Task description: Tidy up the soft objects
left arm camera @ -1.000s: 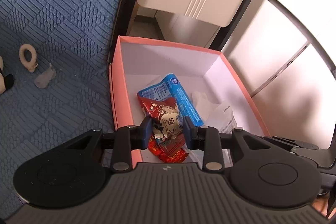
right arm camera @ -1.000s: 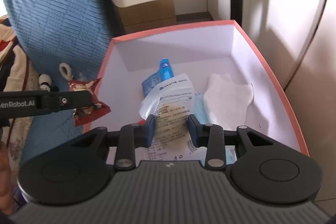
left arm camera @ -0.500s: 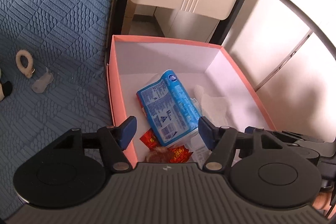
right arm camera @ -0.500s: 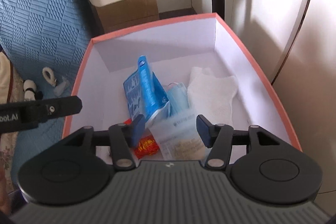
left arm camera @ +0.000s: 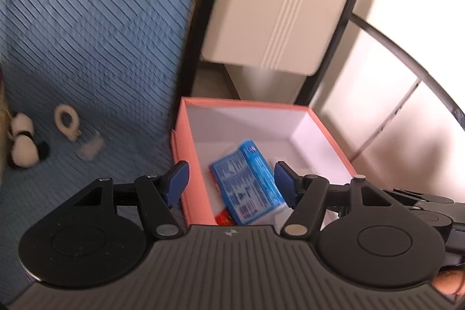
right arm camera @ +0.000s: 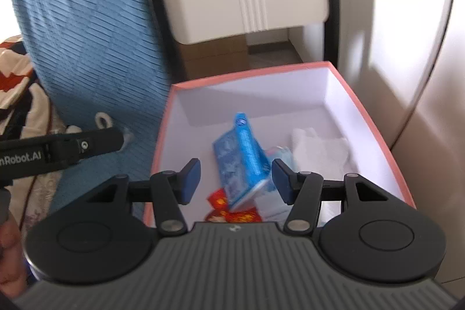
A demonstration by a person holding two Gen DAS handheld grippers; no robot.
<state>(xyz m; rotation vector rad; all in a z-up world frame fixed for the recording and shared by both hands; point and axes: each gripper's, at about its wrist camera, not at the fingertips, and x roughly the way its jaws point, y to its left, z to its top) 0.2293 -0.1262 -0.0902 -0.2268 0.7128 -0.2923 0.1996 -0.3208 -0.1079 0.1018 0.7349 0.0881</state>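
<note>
Left gripper [left arm camera: 231, 183] and right gripper [right arm camera: 235, 182] both hang released and empty above the pink box [right arm camera: 377, 135], jaws having just been opening. The blue packet [right arm camera: 244, 161], red wrapper [right arm camera: 232, 212] and white cloth [right arm camera: 322, 150] lie inside the box, so that drop looks done. The plush toy [left arm camera: 24, 144] and ring [left arm camera: 66, 124], left of the box on the blue cover [left arm camera: 87, 34], probably go next.

A bedroom in a home: left of the tongs lies a bed with a blue quilted cover [left arm camera: 96, 48], a patterned blanket [right arm camera: 17, 83] at its edge, and ahead stands a cream bedside cabinet [left arm camera: 279, 7] against pale wardrobe panels [right arm camera: 407, 54].
</note>
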